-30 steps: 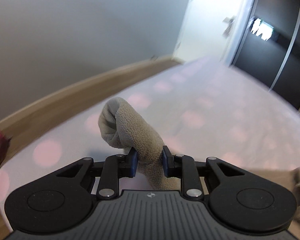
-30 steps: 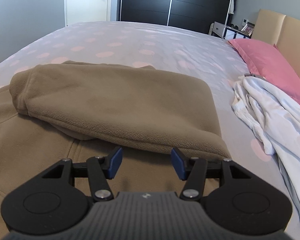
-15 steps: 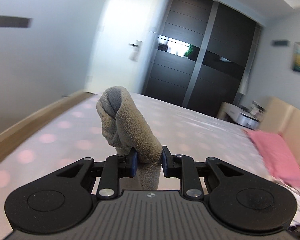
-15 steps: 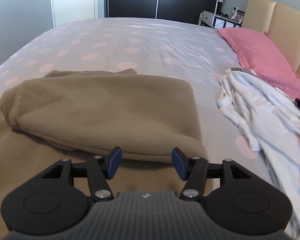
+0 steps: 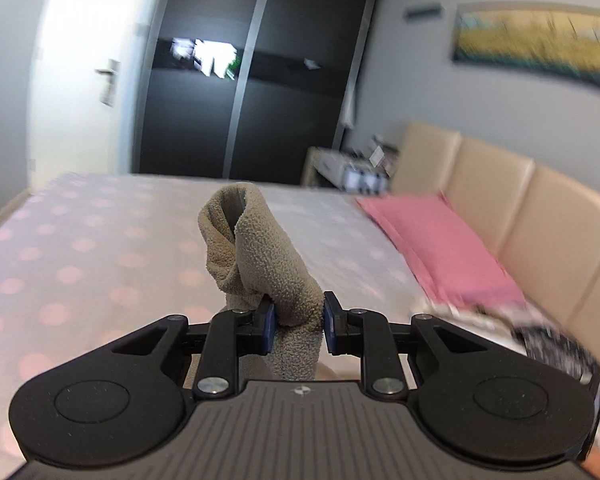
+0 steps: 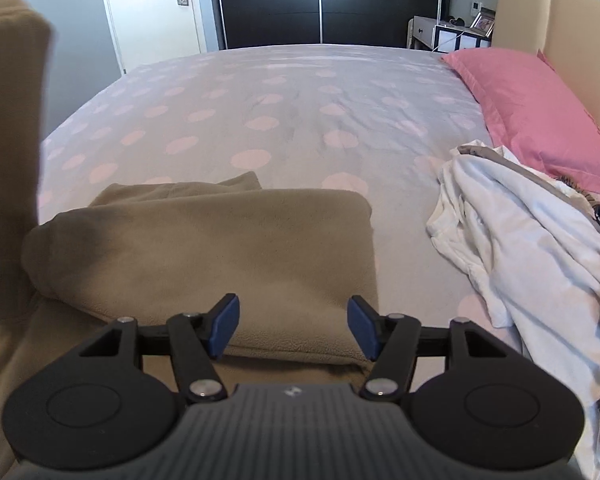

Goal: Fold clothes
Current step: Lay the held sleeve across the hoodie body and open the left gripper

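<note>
the left black two-finger gripper [image 5: 296, 322] pinches a bunched fold of the tan fleece garment [image 5: 260, 256] between its blue pads, the cloth sticking up above the polka-dot bedsheet [image 5: 100, 264]. the right black two-finger gripper [image 6: 293, 328] hovers with its jaws spread wide and nothing between them, just over the garment's folded part [image 6: 220, 256] lying on the bed. a lifted strip of the same fleece rises at the left edge. a crumpled white cloth [image 6: 519, 248] lies to the right, near a pink pillow [image 6: 531, 104].

No legible text, labels or numbers anywhere — only a tiny unreadable emblem on each gripper body.
</note>
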Tool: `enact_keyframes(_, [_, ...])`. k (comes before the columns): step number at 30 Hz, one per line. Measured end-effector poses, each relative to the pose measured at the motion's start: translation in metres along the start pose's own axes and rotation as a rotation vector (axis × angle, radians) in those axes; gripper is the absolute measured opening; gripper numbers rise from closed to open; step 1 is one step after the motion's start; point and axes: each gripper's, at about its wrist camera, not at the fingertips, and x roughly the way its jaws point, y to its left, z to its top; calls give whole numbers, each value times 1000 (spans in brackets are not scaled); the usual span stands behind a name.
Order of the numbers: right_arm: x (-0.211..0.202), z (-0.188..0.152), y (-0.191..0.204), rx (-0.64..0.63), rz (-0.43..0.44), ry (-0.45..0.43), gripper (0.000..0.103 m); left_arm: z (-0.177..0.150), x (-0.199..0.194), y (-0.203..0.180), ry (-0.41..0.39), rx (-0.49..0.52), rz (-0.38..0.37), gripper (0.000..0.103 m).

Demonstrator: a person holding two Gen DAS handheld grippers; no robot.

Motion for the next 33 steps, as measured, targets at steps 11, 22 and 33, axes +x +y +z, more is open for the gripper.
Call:
enact_keyframes(11, [31, 3, -20, 34, -29, 49, 63, -103, 116, -55, 226, 110, -101, 20])
enact_keyframes(22, [75, 2, -21, 84, -63, 193, 60, -156, 180, -86, 437, 215, -141, 22])
enact_keyframes(33, [70, 22, -27, 164, -44, 137, 60, -160, 152, -67, 458, 162, -305, 46])
